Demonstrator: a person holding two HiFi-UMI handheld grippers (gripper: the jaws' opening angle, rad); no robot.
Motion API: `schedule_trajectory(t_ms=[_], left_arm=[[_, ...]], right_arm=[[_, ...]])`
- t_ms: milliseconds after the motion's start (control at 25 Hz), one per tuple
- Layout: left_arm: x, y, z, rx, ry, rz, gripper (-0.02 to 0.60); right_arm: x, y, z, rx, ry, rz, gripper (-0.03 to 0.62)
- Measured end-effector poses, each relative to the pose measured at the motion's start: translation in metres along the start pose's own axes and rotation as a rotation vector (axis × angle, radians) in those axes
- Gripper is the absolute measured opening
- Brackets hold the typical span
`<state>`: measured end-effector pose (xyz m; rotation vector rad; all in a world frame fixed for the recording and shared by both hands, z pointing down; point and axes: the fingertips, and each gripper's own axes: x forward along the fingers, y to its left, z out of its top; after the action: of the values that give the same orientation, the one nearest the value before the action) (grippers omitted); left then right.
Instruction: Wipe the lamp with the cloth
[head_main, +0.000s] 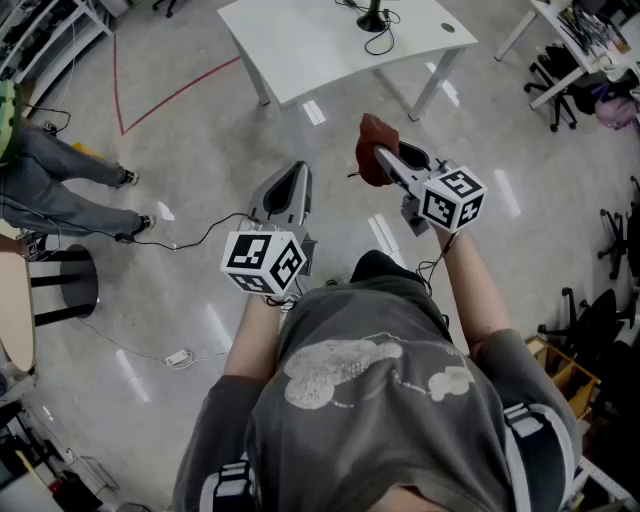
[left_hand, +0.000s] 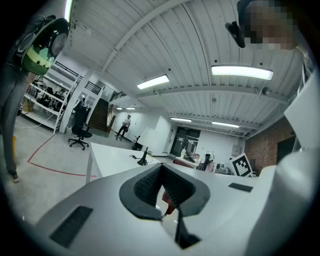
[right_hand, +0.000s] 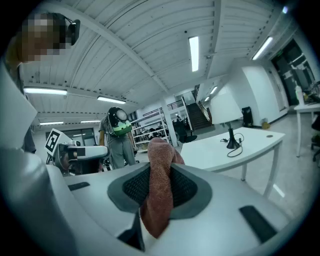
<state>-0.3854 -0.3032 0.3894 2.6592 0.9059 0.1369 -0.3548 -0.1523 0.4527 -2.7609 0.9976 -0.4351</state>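
Head view: the right tongs (head_main: 385, 157) pinch a bunched rust-red waffle-weave cloth (head_main: 370, 145) above the grey floor, well short of the white desk (head_main: 320, 50). The black foot of the white-shaded table lamp (head_main: 372, 20) stands on that desk beside its cable. The left tongs (head_main: 293, 178) are alongside.

Left gripper view: the left tongs' pads meet, with nothing between them.

Right gripper view: the right tongs are clamped on the cloth, which pokes above the pads and hangs below them. Far beyond, the lamp stands upright on the desk, with a white shade and a thin black stem.
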Motion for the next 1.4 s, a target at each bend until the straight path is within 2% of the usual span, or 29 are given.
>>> schedule_trajectory(t_ms=[200, 400, 720, 1040, 1200, 1400], left_arm=[[0.002, 0.012, -0.002, -0.006, 0.009, 0.034, 0.008], [0.053, 0.052, 0.017, 0.017, 0.011, 0.066, 0.008], [0.142, 0.083, 0.055, 0.049, -0.010, 0.093, 0.008], [0.210, 0.111, 0.075, 0.053, -0.012, 0.098, 0.008], [0.226, 0.127, 0.081, 0.050, -0.008, 0.111, 0.008], [0.233, 0.147, 0.092, 0.054, -0.020, 0.123, 0.008]], right_arm=[[0.017, 0.001, 0.002, 0.003, 0.003, 0.030, 0.091], [0.068, -0.040, 0.040, -0.014, -0.028, 0.040, 0.089], [0.122, -0.112, 0.101, -0.033, -0.076, 0.065, 0.091], [0.168, -0.174, 0.137, -0.023, -0.091, 0.058, 0.091], [0.196, -0.183, 0.154, -0.069, -0.082, 0.090, 0.091], [0.224, -0.173, 0.165, -0.067, -0.082, 0.116, 0.091]])
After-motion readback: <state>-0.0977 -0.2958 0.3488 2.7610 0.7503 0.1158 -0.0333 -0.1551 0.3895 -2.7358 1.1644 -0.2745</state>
